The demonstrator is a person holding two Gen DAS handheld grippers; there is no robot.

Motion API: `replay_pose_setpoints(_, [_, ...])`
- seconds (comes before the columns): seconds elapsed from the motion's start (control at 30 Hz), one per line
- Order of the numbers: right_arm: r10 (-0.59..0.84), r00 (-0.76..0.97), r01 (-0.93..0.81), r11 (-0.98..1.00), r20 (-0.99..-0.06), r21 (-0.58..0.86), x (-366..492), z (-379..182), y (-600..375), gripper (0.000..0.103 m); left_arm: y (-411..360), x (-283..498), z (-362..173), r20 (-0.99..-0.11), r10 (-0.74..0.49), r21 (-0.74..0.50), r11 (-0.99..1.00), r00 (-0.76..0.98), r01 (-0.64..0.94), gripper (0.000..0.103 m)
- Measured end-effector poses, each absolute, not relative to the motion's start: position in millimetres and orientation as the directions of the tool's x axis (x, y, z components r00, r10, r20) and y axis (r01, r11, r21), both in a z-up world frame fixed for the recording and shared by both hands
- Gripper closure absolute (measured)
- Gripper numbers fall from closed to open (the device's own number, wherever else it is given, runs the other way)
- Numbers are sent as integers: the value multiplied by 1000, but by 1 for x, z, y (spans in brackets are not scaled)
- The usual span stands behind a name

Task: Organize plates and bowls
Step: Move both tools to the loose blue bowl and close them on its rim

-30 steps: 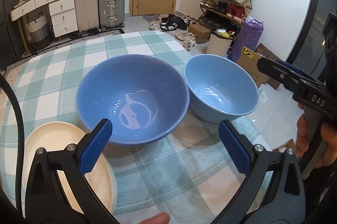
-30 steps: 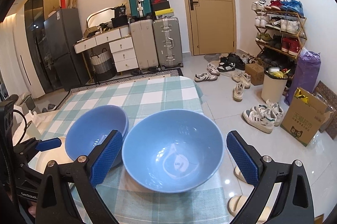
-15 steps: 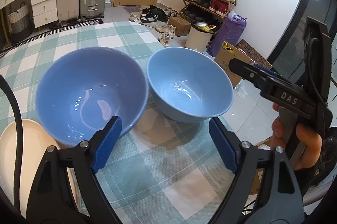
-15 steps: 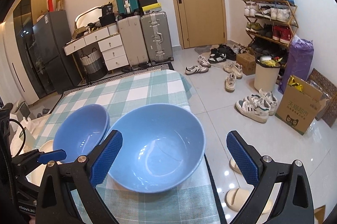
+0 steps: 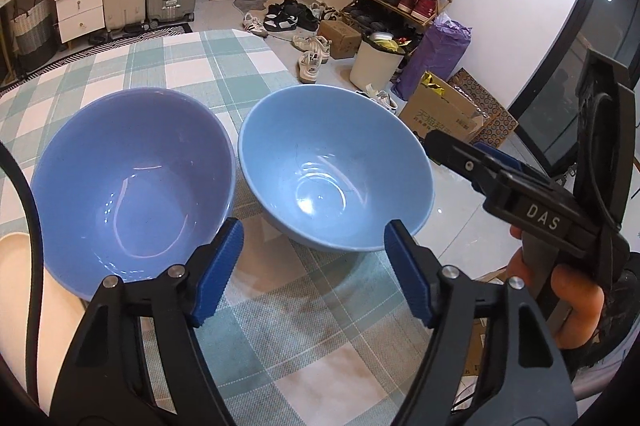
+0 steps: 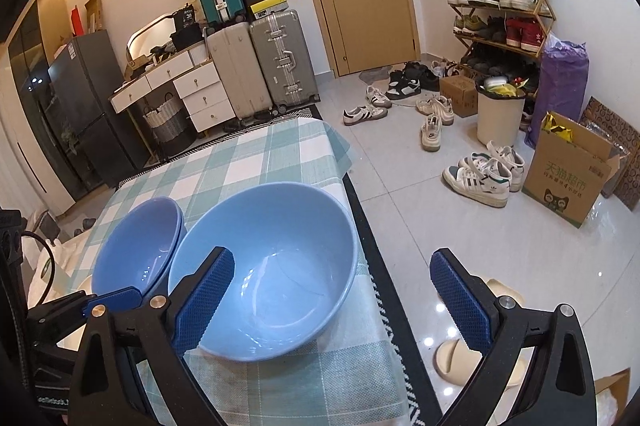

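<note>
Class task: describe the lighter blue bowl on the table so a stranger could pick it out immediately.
Start at the checked tablecloth, then go to its edge nearest the shoe rack. Two blue bowls sit there side by side; yours is the paler bowl, not the darker bowl.

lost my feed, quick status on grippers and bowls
Left gripper jaws closing, nothing between them. Right gripper open, empty. Both blue bowls side by side on the table. Nothing in the way.

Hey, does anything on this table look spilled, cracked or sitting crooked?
Nothing spilled or broken. Both blue bowls stand upright and empty on the checked tablecloth. One caution: the lighter bowl sits close to the table's right edge, above the floor.
</note>
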State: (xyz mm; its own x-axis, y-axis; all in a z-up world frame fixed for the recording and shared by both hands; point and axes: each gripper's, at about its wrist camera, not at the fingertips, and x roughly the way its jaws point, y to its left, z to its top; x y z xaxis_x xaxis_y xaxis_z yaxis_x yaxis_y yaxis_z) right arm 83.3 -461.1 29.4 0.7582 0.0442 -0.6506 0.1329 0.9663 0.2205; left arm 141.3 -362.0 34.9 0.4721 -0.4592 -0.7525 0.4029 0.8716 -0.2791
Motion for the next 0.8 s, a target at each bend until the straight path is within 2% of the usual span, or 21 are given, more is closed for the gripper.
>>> replay_pose_setpoints(0.3, [58,728,140,963,-683,230,92,15,-460,27,-374,162,23,-766,-428,-264,890,480,372,34])
replay_pose_setpoints(0.47, [70,716,131,964,-695,231,95,9,-457,32,-378,169,18,-771,-408,-241,897,488,370,35])
replay_pose_setpoints(0.53, [69,712,129,966,-699,226,97,6,-455,37,-379,170,17,-773,-402,-233,899,490,370,35])
replay_pose_setpoints(0.8, [78,700,123,966,-710,228,103,-3,-449,49,-388,172,16,-780,-384,-204,903,495,378,35])
